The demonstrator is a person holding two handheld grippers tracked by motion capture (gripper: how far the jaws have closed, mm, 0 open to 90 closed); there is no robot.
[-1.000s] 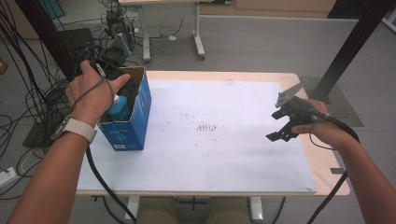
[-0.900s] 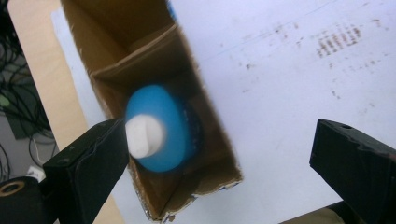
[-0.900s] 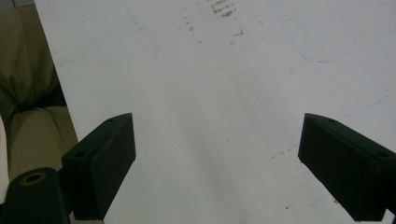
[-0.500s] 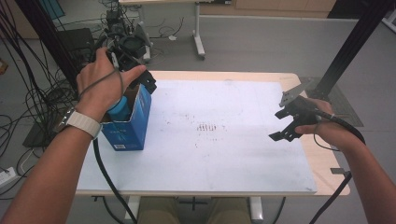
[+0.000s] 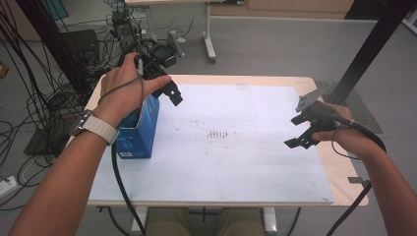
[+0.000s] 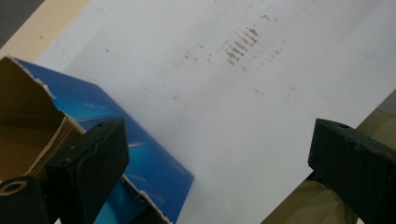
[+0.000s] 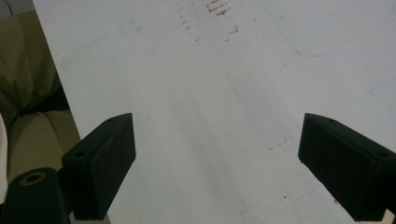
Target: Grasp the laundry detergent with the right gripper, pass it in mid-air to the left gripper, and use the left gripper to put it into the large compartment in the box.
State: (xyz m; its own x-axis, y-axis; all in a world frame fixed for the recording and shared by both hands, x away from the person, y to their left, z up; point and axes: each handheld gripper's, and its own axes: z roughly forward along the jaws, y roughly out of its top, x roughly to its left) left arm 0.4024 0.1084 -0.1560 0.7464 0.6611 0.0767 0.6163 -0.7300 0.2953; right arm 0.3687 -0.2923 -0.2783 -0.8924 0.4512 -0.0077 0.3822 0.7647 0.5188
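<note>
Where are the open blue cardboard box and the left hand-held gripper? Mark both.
Open blue cardboard box [image 5: 140, 135]: high view, on its blue side wall.
Left hand-held gripper [image 5: 174, 96]: high view, midway between its black jaw tips.

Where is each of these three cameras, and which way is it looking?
High view: above the person's side, looking forward and down on the table; both forearms come in, the left tool beside the blue box, the right tool over the white mat.
Left gripper view: on the left tool, looking down between its open jaws at the box and mat.
Right gripper view: on the right tool, looking down at the mat between open jaws.
All three share the mat's brown marks.
</note>
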